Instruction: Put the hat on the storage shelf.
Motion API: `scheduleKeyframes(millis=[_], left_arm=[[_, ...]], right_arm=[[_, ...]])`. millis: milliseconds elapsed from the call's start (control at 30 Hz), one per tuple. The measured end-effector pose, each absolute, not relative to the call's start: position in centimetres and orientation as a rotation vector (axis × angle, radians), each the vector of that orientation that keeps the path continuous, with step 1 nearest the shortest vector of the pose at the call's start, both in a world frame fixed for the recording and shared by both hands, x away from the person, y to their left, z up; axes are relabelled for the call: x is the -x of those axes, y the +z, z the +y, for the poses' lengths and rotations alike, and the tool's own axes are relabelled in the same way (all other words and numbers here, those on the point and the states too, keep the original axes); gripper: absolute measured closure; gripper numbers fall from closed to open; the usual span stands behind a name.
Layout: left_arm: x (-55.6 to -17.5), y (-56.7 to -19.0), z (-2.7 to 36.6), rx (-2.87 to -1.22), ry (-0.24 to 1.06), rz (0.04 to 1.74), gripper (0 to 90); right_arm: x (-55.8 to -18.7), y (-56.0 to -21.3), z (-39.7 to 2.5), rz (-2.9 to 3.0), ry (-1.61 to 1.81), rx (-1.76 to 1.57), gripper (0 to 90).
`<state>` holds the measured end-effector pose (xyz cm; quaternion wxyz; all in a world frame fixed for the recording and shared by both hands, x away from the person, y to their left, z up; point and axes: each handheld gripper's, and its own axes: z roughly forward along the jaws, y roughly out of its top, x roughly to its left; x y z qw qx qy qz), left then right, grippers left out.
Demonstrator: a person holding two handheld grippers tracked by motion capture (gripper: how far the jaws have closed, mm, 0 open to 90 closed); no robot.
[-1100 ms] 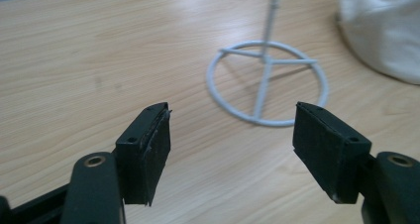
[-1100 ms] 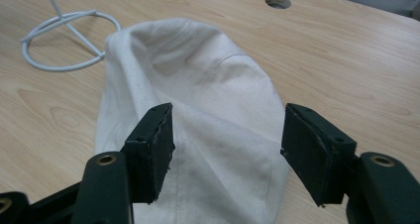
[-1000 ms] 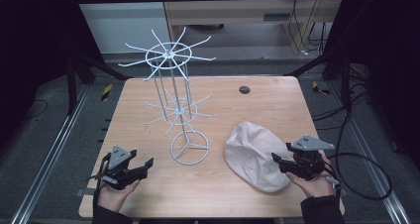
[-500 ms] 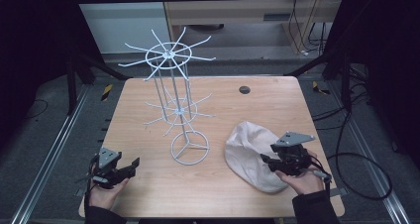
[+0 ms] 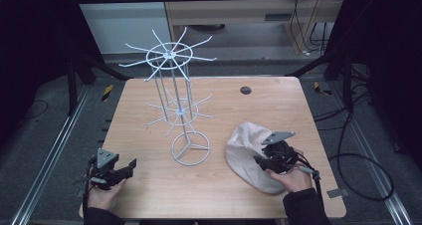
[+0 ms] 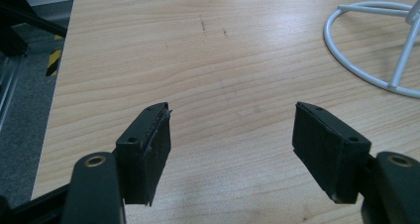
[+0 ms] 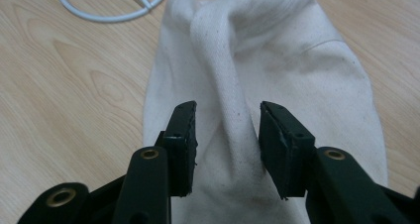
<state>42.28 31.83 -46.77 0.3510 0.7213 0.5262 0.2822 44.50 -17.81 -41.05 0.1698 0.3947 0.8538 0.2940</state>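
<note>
A cream cloth [image 5: 243, 148] lies crumpled on the wooden table [image 5: 278, 105] at the right front. My right gripper [image 5: 261, 161] sits on top of it. In the right gripper view its jaws [image 7: 226, 120] stand close together on a raised fold of the cloth [image 7: 277, 50], which fills the gap between them. My left gripper [image 5: 130, 166] rests low at the table's front left, open, with bare wood between its jaws [image 6: 233, 130]. A white wire stand [image 5: 190, 149] with two tiers of spokes rises at the table's middle.
The stand's ring base [image 6: 346, 60] lies ahead and to the right of my left gripper, and its edge [image 7: 109, 17] shows beyond the cloth. A small dark disc [image 5: 245, 90] sits near the far edge. Cables trail off the right side.
My right gripper has moved left onto the cloth and its jaws now hold a fold. My left gripper has drawn slightly back toward the front left corner.
</note>
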Motion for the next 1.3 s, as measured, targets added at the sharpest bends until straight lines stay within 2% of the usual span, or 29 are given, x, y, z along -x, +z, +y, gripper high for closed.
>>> scheduleKeyframes(millis=[267, 733, 1300], left_arm=[[-42.3, -46.8, 31.8, -1.877, 0.726, 1.367, 32.2], [-42.4, -47.0, 31.7, -1.883, 0.714, 1.376, 33.9], [-42.4, -46.9, 31.6, -1.887, 0.716, 1.376, 34.4]], right_arm=[[-45.2, -42.1, -17.6, 2.456, 0.765, -1.148, 63.6], [-45.7, -43.2, -17.3, 2.471, 0.74, -1.187, 85.5], [-44.8, -41.4, -19.2, 2.355, 0.902, -1.18, 87.9]])
